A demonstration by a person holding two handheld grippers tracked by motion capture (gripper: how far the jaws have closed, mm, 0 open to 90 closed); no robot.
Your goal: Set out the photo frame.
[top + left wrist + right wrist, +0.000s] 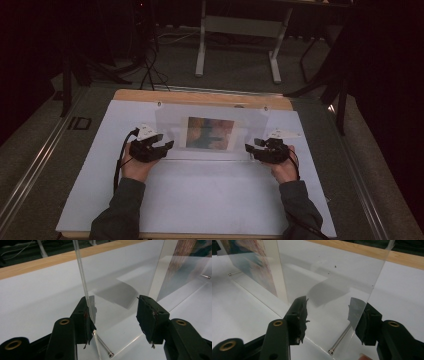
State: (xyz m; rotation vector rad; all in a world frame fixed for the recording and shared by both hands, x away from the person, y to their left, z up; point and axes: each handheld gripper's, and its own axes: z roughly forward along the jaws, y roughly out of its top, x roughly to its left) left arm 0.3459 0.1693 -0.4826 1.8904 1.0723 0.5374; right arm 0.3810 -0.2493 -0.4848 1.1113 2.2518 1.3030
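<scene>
A clear acrylic picture stand is upright across the white table, with a colourful print in its middle. My left gripper sits at the stand's lower left end and my right gripper at its lower right end. In the left gripper view the left gripper is open wide; the panel's edge runs right beside one pad, and a metal pin lies at the base. In the right gripper view the right gripper is open too, one jaw behind the clear panel, above another pin.
A wooden strip borders the table's far edge just behind the stand. Beyond it, the legs of a grey desk and some cables stand on the dark floor. The person's sleeves come in from the near edge.
</scene>
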